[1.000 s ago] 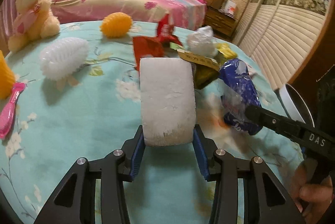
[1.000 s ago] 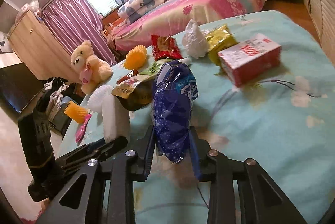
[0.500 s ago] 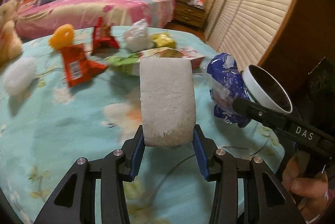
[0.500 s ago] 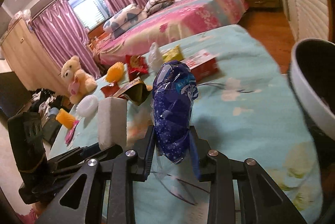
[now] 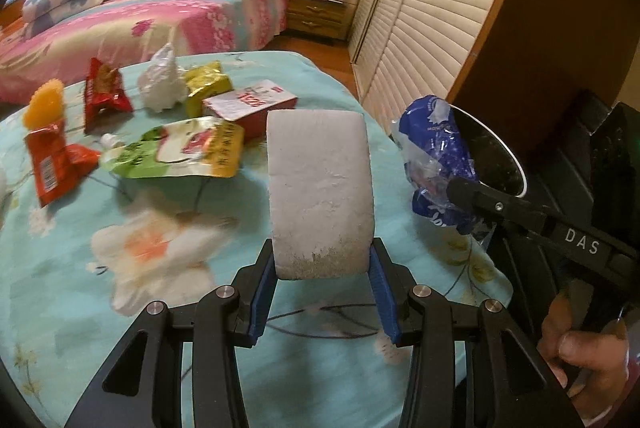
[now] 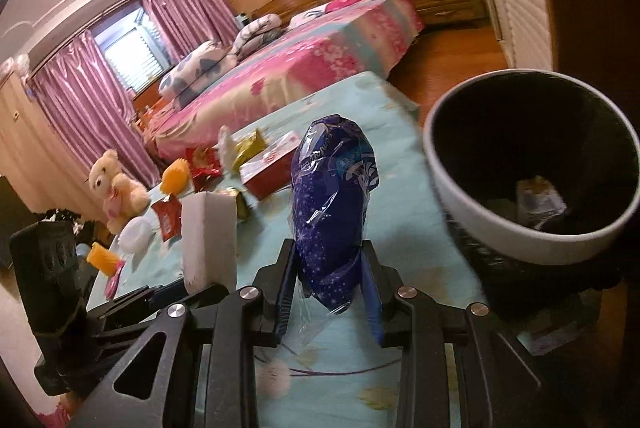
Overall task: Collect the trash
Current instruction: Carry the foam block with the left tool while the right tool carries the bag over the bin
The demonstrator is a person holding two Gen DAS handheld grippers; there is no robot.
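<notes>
My left gripper (image 5: 322, 270) is shut on a white foam block (image 5: 320, 188) and holds it above the table's right end. My right gripper (image 6: 330, 282) is shut on a crumpled blue plastic wrapper (image 6: 334, 208), which also shows in the left wrist view (image 5: 436, 164). A white-rimmed bin (image 6: 452, 196) with a black liner stands just right of the table edge, with some trash at its bottom. The wrapper hangs just left of the bin's rim (image 5: 516, 164).
On the floral table (image 5: 80, 288) lie a green-yellow pouch (image 5: 180, 152), a red-white box (image 5: 248, 104), red wrappers (image 5: 52, 160), a yellow packet (image 5: 208, 84) and a white crumpled bag (image 5: 160, 80). A teddy bear (image 6: 116, 184) and toys sit at the far end.
Both grippers have swung right with their loads toward the table's end. The bin has come much closer and its inside now shows in the right wrist view.
</notes>
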